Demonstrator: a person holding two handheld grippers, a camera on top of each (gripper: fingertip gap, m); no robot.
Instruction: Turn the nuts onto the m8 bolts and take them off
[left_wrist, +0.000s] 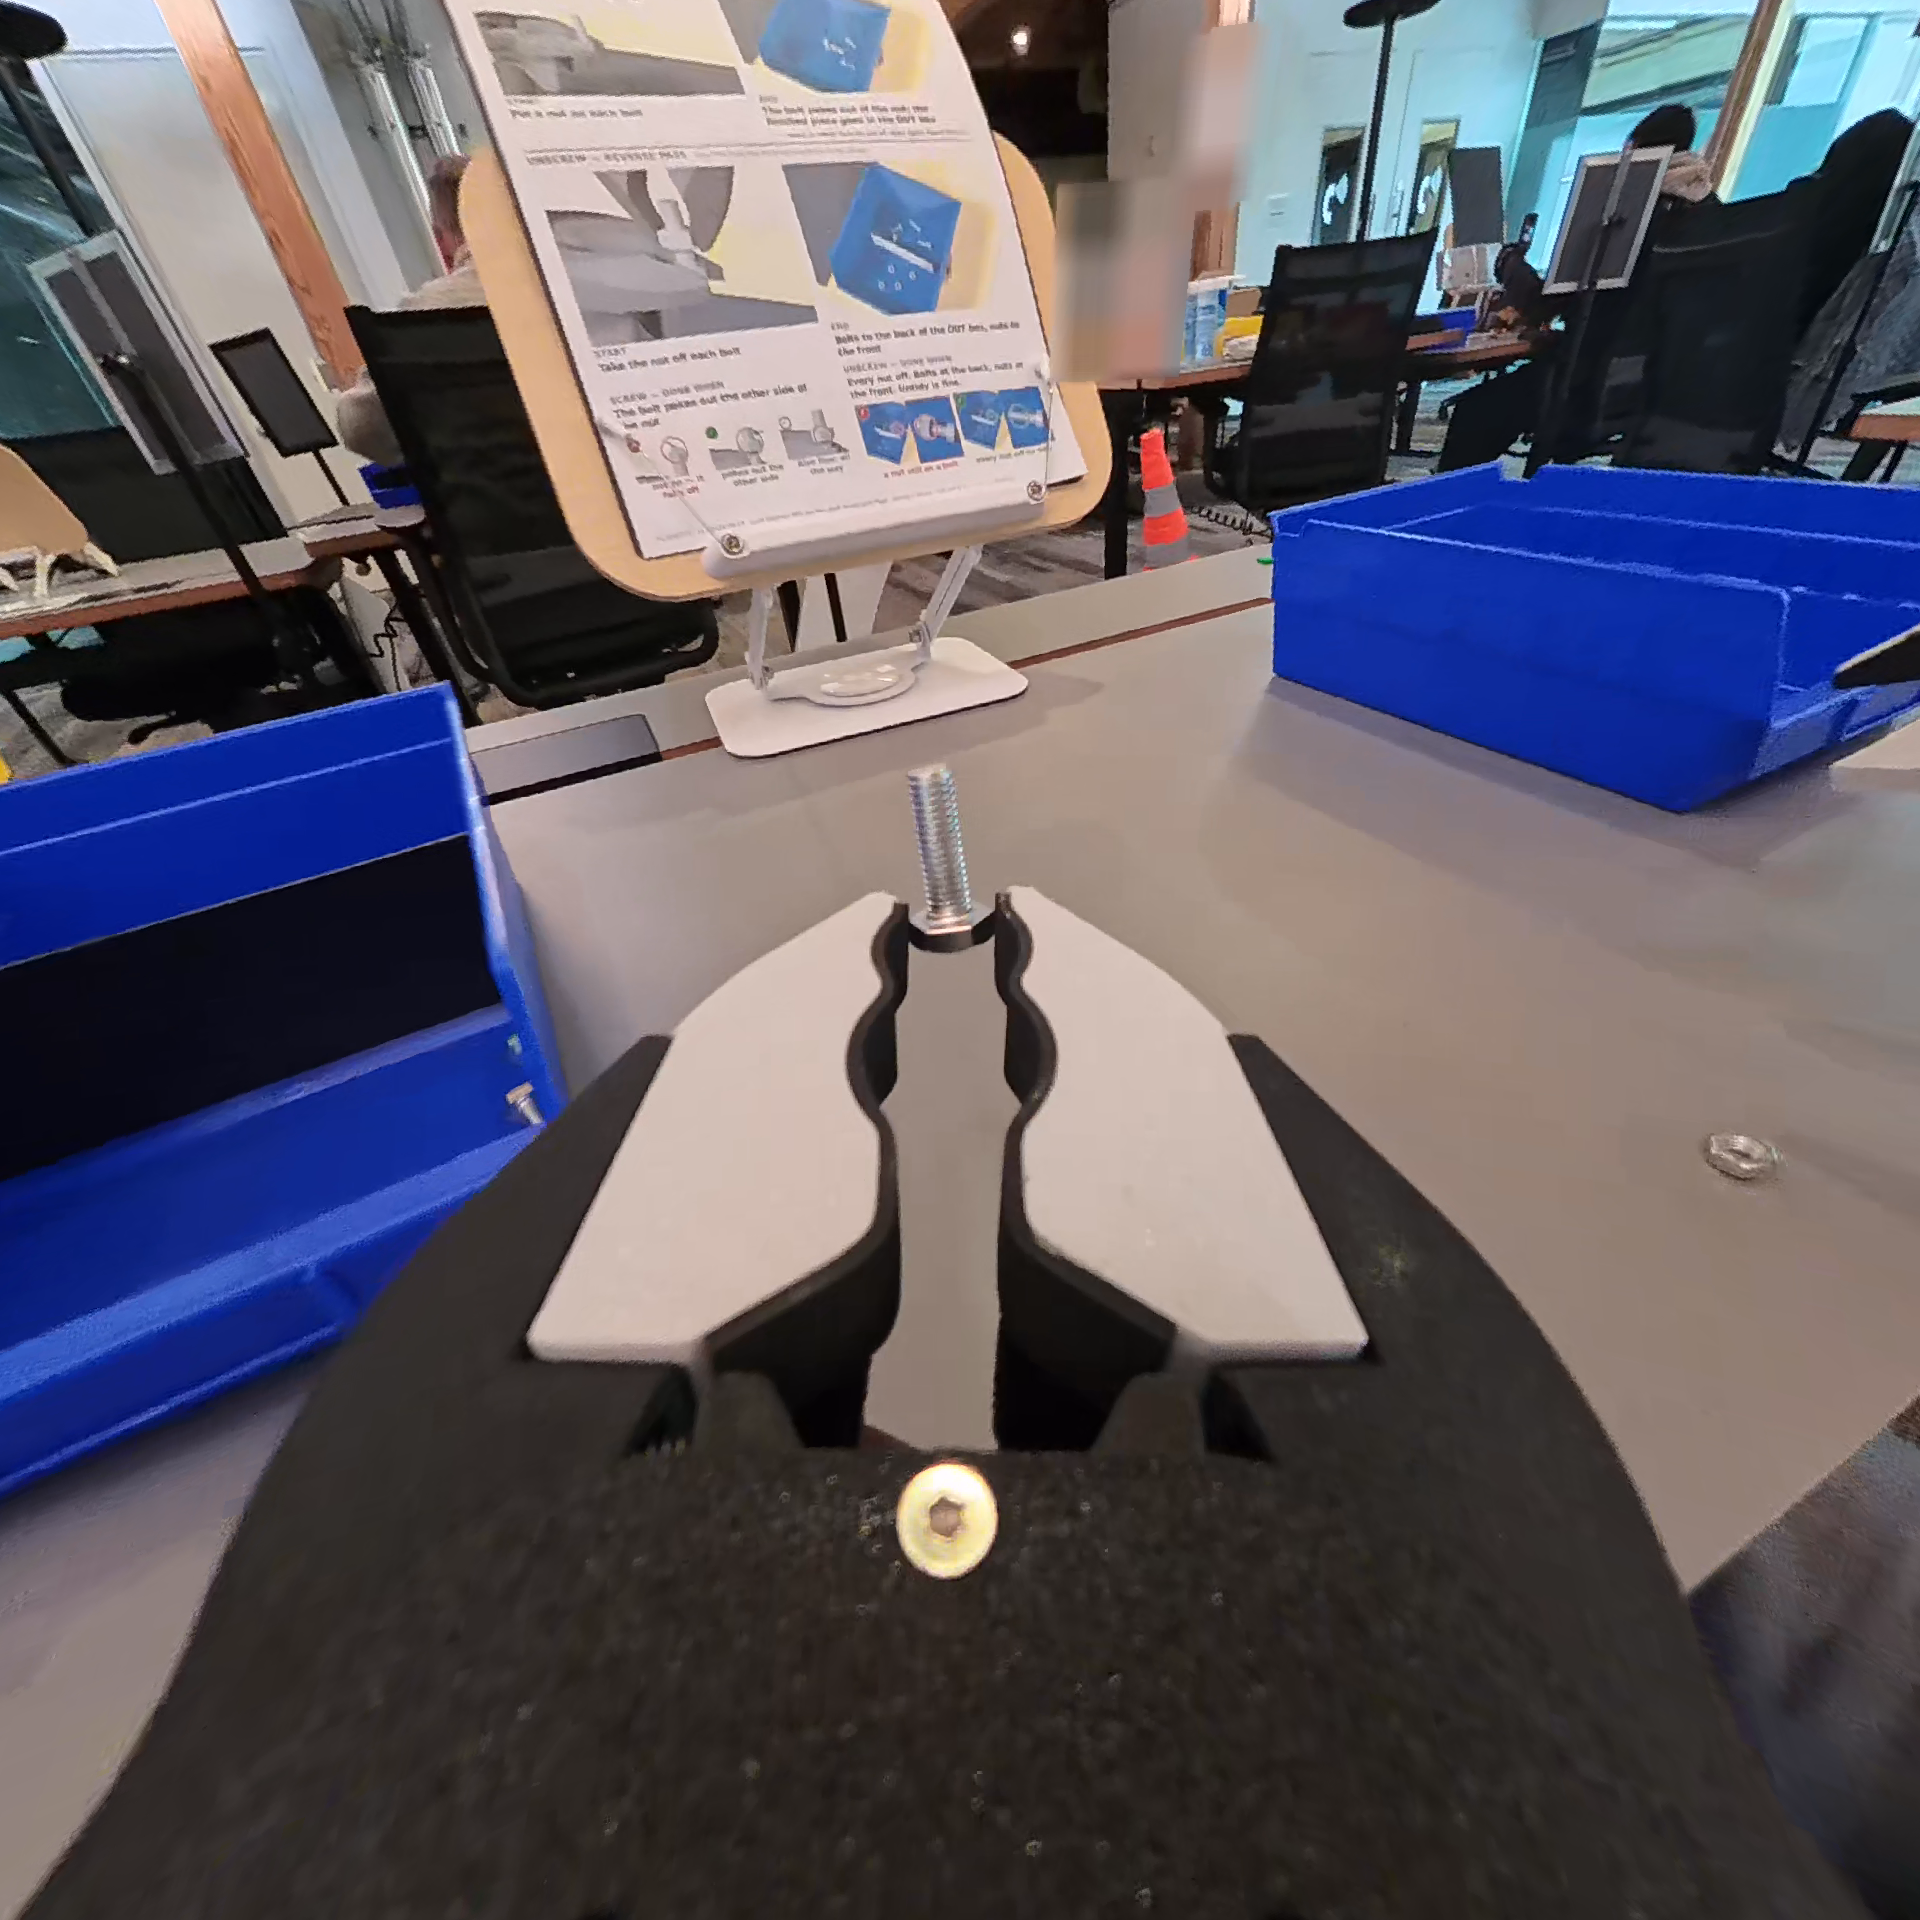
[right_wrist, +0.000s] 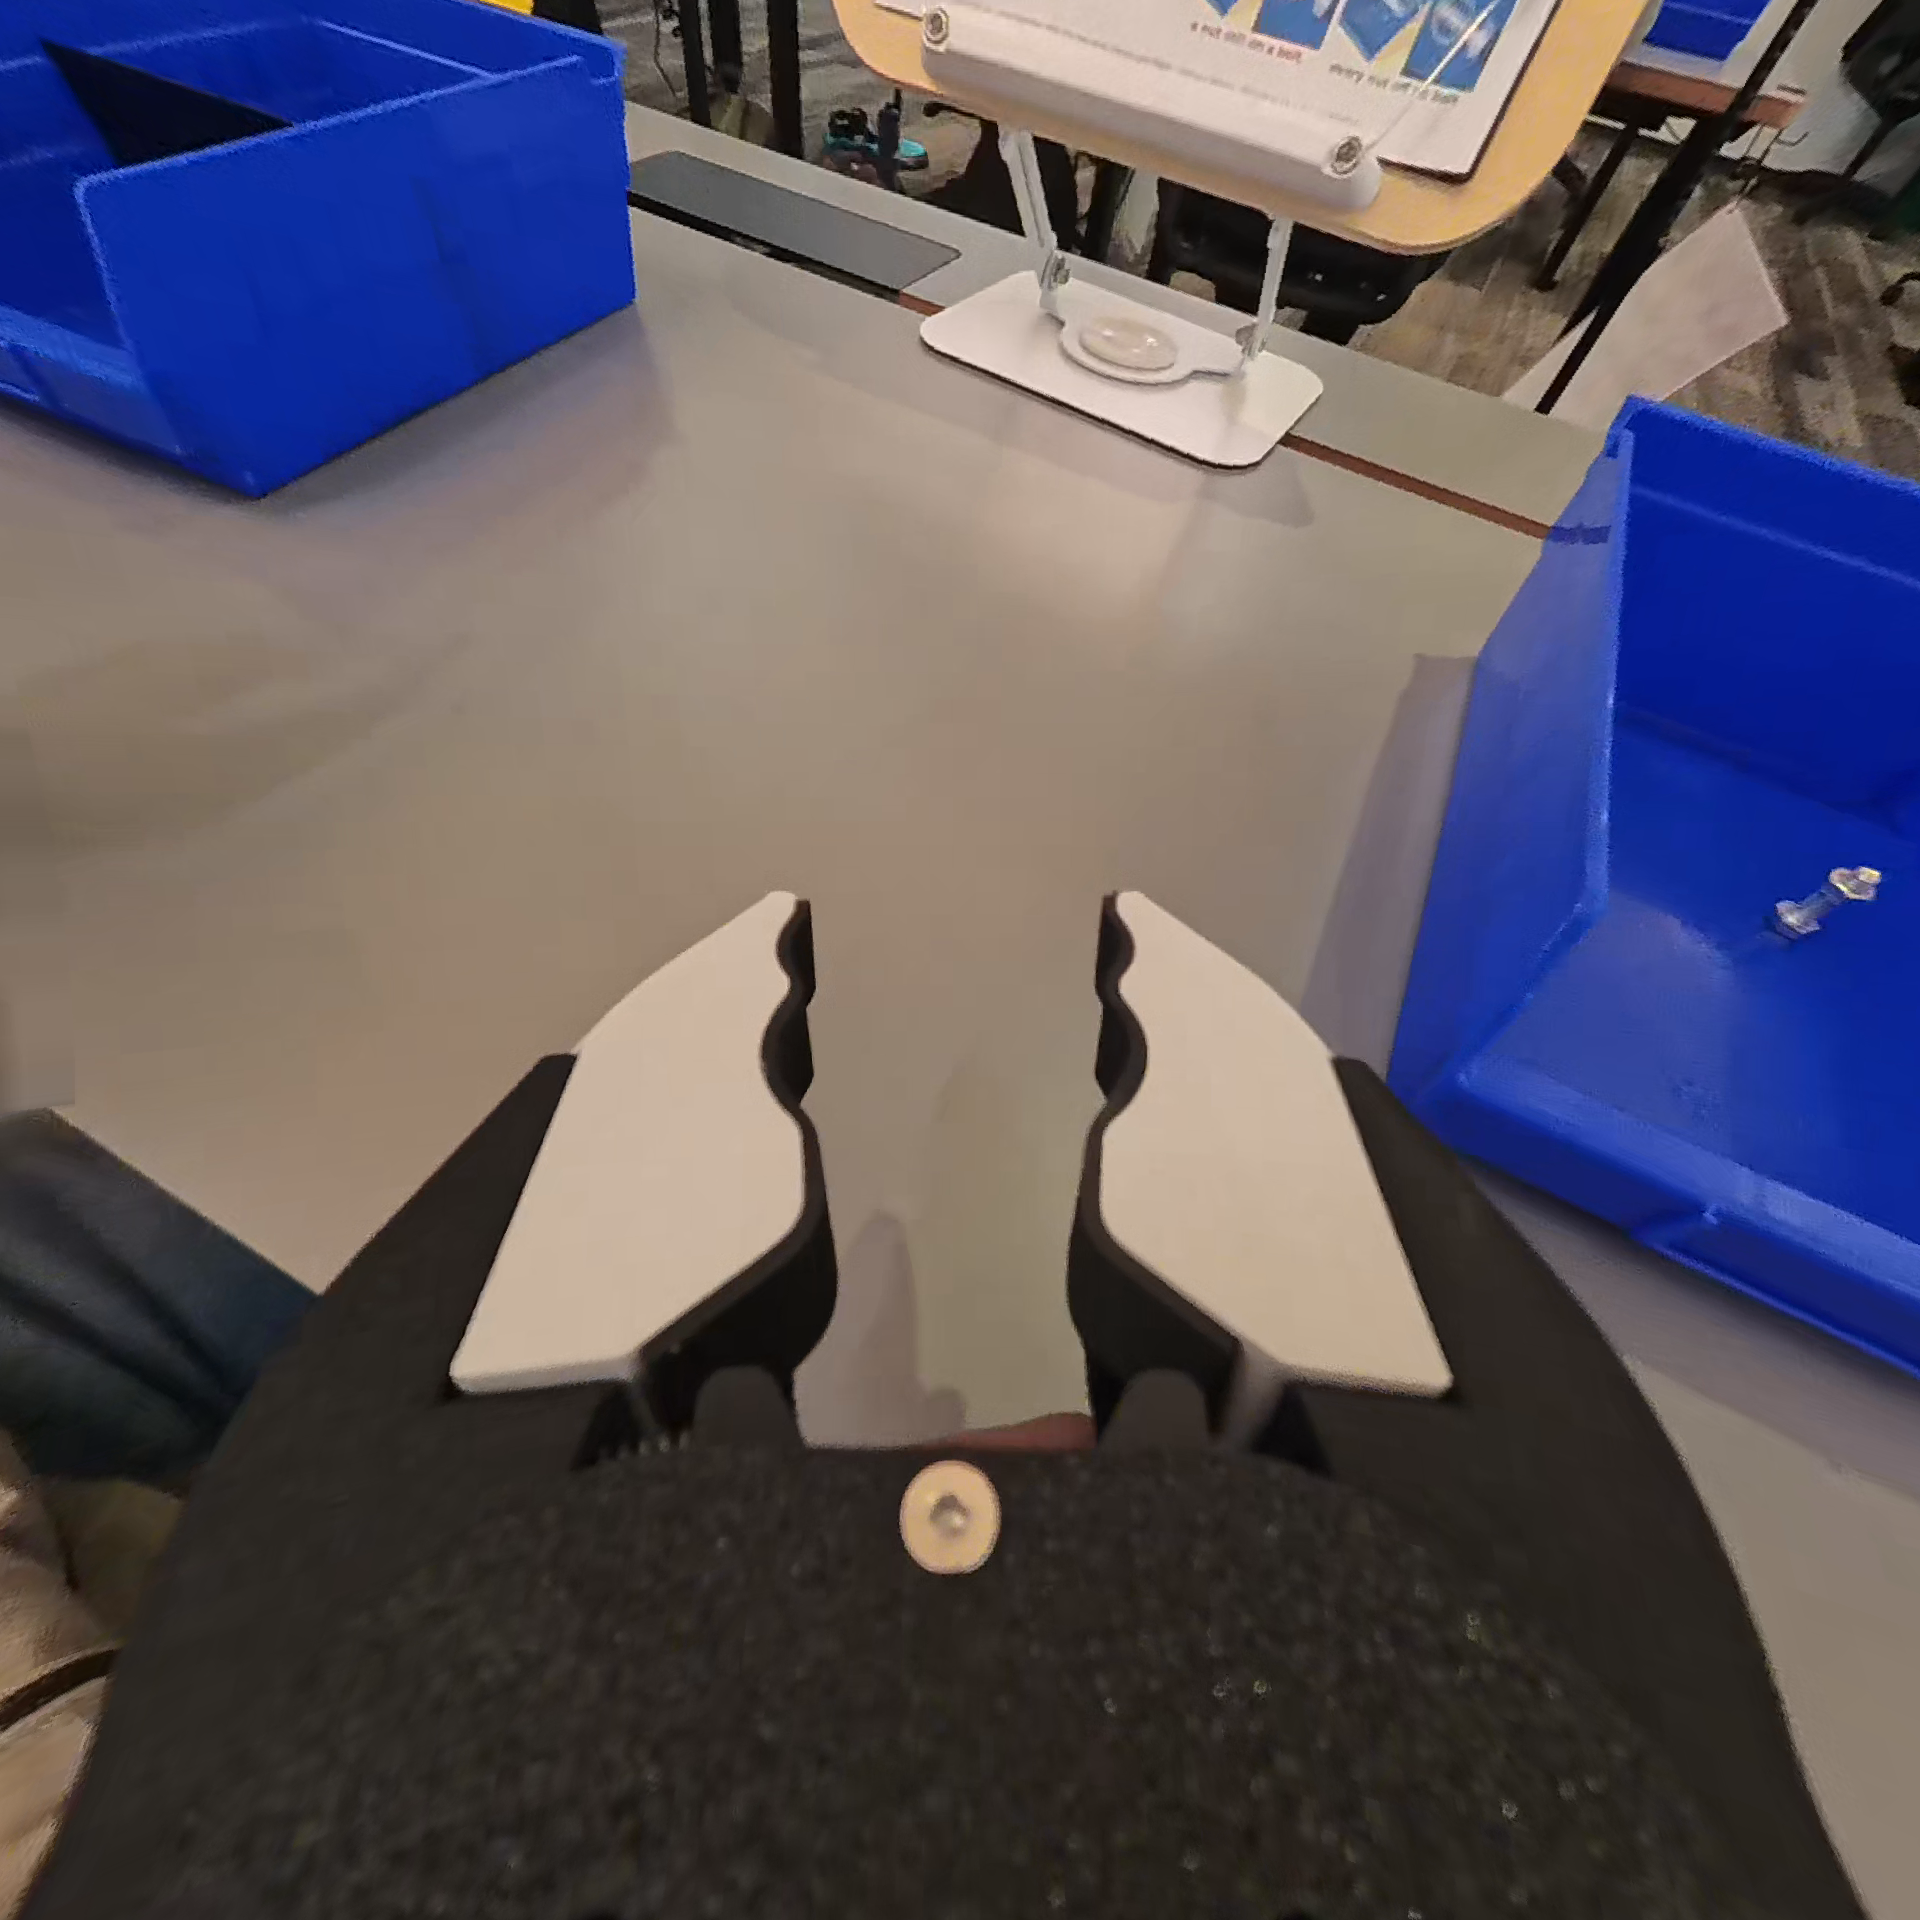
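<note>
A: Where's the bolt?

B: My left gripper (left_wrist: 951, 914) has its fingers clamped on the bolt (left_wrist: 940, 847) by the head, thread pointing up over the desk (left_wrist: 1351, 935).

A: And the nut?

B: A loose nut (left_wrist: 1740, 1155) lies on the desk, off right. My right gripper (right_wrist: 956, 935) hangs with fingers apart, holding nothing.

Black gripper (left_wrist: 948, 920); pale grey fingers (left_wrist: 748, 1143); brass screw (left_wrist: 947, 1520).

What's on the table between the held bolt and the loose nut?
Nothing: in the left wrist view, only bare grey table lies between the bolt and the nut.
</note>
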